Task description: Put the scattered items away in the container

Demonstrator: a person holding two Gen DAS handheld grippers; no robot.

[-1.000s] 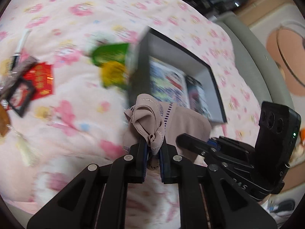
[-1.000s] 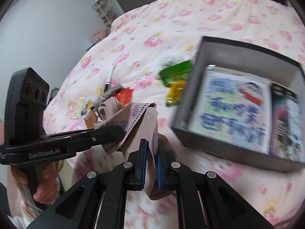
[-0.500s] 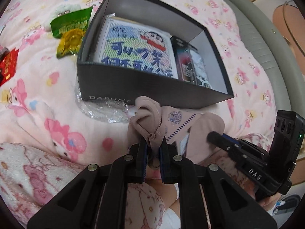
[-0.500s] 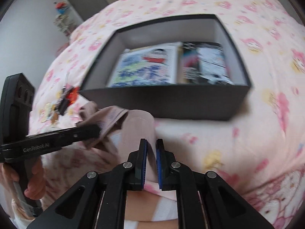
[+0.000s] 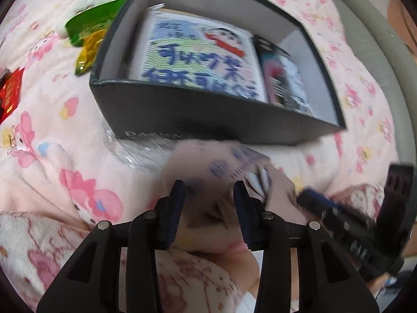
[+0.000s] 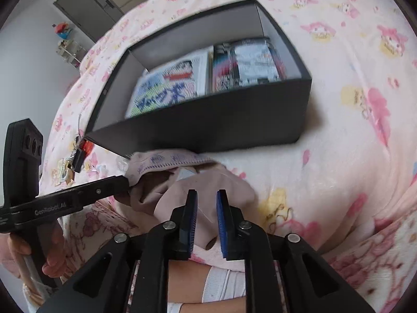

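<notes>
Beige cloth, a soft garment with a blue-printed edge, lies crumpled on the pink cartoon-print blanket just in front of the dark box, outside it and close against its near wall. The left gripper points steeply down over the cloth with its jaws opening; the fabric sits between the blue pads but they stand clear of it on both sides, so the cloth is let go. In the left wrist view the cloth is badly smeared by motion, so its exact lie is hard to read; it seems to bunch up under the fingers. The right gripper is also opening, its pads parted by a narrow gap above the lower fold of the same cloth, with fabric showing between them but no clear pinch. A hand grips the left tool's handle at the lower left of the right wrist view.

Inside the box lie a flat printed packet with cartoon art and blue lettering on the left and a darker printed packet on the right. Left of the box on the blanket sit a green snack packet, a yellow one touching it, and a red packet further out. Crinkled clear plastic pokes out from under the box's near left corner
</notes>
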